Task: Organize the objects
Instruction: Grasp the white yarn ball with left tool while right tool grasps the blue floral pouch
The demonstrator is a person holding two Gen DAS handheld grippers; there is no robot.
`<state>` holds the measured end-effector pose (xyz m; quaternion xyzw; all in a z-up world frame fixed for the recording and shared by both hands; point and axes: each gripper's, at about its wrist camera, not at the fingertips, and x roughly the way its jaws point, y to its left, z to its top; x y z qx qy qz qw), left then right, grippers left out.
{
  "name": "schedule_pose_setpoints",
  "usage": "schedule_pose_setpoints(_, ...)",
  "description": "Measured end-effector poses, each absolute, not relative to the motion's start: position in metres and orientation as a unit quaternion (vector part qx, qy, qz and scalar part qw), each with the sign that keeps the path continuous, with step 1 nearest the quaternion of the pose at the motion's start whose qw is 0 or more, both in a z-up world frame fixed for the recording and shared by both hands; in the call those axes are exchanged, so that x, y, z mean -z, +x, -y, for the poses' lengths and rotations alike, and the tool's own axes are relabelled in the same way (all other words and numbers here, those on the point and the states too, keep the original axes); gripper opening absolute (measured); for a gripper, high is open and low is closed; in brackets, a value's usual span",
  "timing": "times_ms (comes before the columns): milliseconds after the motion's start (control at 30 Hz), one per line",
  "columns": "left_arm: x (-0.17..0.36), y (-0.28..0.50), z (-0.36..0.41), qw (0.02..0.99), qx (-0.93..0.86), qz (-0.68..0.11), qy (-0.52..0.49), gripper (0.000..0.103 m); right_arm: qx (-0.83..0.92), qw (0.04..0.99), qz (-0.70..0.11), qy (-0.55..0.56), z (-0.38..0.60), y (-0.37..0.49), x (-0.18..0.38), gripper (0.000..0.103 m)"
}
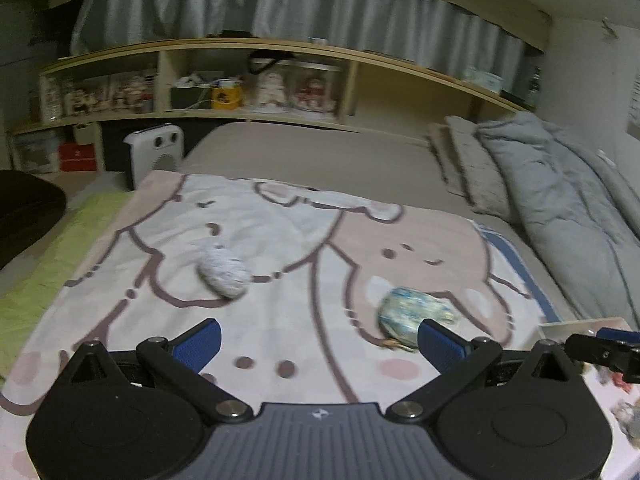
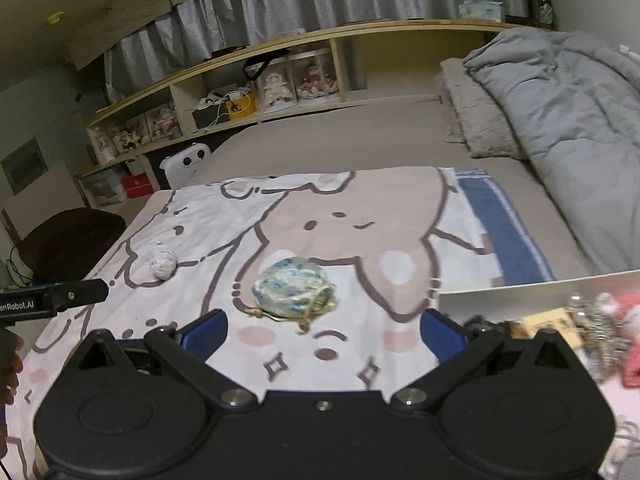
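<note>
The left gripper (image 1: 319,340) hangs released over the near part of a cartoon-print blanket (image 1: 280,320), its blue-padded fingers (image 1: 199,345) spread wide with nothing between them. Just beyond its right finger lies a blue-and-cream drawstring pouch (image 1: 414,311), cord end toward the camera; farther out and to the left sits a pale speckled round bundle (image 1: 225,274) (too blurred to name more closely), well apart from the pouch. The right gripper (image 2: 323,334) is likewise spread and empty, hovering above the same blanket (image 2: 360,360), with the pouch (image 2: 294,294) lying between and just past its fingertips, not touching either pad. The round bundle (image 2: 163,264) rests toward the blanket's left edge. At the blanket's near right corner stands a white box (image 2: 520,292) holding a blurred jumble of small items. Beyond the blanket's far edge stretches a beige mattress (image 2: 340,140), a gray comforter (image 2: 568,120) heaped along its right side, and a wooden shelf (image 2: 280,40) behind.
</note>
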<state>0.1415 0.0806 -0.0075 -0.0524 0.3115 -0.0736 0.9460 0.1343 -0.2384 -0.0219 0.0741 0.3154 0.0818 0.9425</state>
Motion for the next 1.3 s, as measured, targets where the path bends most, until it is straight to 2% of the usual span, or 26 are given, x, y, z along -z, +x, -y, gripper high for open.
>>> schedule_pose_setpoints(233, 0.027, 0.169, -0.103, 0.951, 0.035, -0.3, -0.07, 0.101, -0.087, 0.947, -0.302, 0.07, 0.213, 0.166, 0.043, 0.103)
schedule_pose_setpoints(533, 0.06, 0.216, -0.114, 0.953, 0.014, -0.291, -0.08, 0.091, -0.088, 0.951, -0.291, 0.053, 0.19, 0.208, 0.078, 0.103)
schedule_pose_setpoints(667, 0.075, 0.239, -0.117, 0.952, -0.009, -0.294, -0.084, 0.09, -0.096, 0.951, -0.289, 0.044, 0.181, 0.228, 0.094, 0.103)
schedule_pose_setpoints(967, 0.113, 0.284, -0.123, 0.938, -0.039, -0.323, -0.119, 0.088, -0.106, 0.934, -0.341, 0.018, 0.165, 0.272, 0.134, 0.103)
schedule_pose_setpoints(1200, 0.123, 0.305, -0.121, 0.939, -0.052, -0.322, -0.107, 0.074, -0.113, 0.929, -0.352, 0.008, 0.164, 0.288, 0.148, 0.103)
schedule_pose_setpoints(1300, 0.123, 0.308, -0.122, 0.94, -0.061, -0.319, -0.108, 0.06, -0.118, 0.93, -0.349, -0.004, 0.161, 0.29, 0.149, 0.103)
